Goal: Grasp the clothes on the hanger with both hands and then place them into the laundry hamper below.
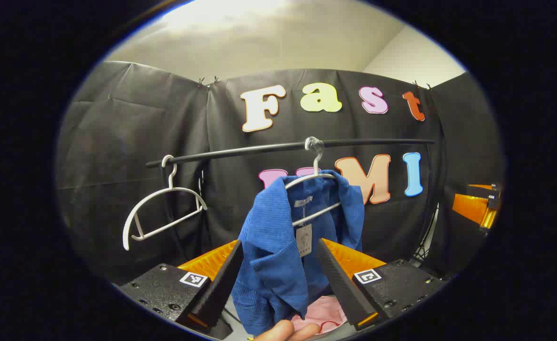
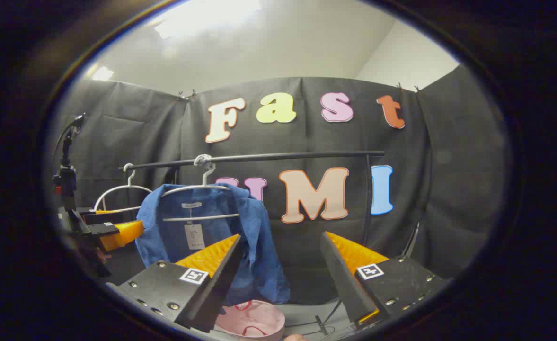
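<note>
A blue shirt (image 1: 278, 265) hangs on a white hanger (image 1: 313, 177) from a black rail (image 1: 259, 150). In the left gripper view, my left gripper (image 1: 279, 244) is open, and the shirt's near shoulder and sleeve hang in the gap between its fingers. A pink laundry hamper (image 1: 325, 312) sits below the shirt. In the right gripper view, my right gripper (image 2: 281, 236) is open and empty, short of the shirt (image 2: 212, 227) and to its right. The hamper (image 2: 254, 319) lies beneath. The left gripper (image 2: 117, 234) shows by the shirt's left shoulder, and the right gripper (image 1: 477, 208) at the far right.
An empty white hanger (image 1: 164, 208) hangs on the rail left of the shirt, also visible as the hanger (image 2: 117, 189). A rack post (image 2: 367, 199) stands at the rail's right end. A fingertip of a hand (image 1: 287, 331) shows at the bottom edge.
</note>
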A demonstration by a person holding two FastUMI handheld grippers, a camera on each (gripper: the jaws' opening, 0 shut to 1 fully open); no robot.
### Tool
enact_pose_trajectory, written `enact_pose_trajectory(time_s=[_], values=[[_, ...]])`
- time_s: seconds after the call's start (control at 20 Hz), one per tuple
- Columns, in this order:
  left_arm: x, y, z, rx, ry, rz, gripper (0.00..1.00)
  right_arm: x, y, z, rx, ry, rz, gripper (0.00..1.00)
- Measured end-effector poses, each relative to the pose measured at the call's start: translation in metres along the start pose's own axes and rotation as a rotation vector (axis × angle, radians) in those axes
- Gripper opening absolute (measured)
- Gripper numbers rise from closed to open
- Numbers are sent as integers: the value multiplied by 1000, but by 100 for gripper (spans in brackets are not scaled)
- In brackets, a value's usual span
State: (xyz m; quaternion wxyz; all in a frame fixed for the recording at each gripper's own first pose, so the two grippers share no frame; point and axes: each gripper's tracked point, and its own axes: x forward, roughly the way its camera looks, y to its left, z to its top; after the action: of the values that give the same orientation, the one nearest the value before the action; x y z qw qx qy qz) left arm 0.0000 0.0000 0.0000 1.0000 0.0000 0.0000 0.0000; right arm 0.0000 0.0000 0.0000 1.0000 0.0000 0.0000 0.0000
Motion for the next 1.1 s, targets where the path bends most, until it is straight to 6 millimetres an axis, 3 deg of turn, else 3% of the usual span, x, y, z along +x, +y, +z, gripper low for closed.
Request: enact_pose_trajectory(time_s=[0.35,0.5,0.65,0.7,0.9,1.0,1.1], values=[[-23,-6,9,-33,3,42,100,-10,23,-3,-10,-6,88,98],[-32,-11,9,-31,4,52,97,-14,18,-7,-1,19,92,98],[-40,-21,13,-44,-21,39,100,-21,12,-4,-20,-3,89,98],[-41,-23,14,-52,-32,32,97,-22,11,-5,-25,-4,88,98],[-32,-36,2,-60,8,-4,100,-25,13,-11,-37,20,79,99],[-24,-42,8,-65,3,-32,97,-22,13,-8,-24,10,63,98],[-16,-45,10,-49,10,-57,100,-20,11,-6,11,13,43,98]])
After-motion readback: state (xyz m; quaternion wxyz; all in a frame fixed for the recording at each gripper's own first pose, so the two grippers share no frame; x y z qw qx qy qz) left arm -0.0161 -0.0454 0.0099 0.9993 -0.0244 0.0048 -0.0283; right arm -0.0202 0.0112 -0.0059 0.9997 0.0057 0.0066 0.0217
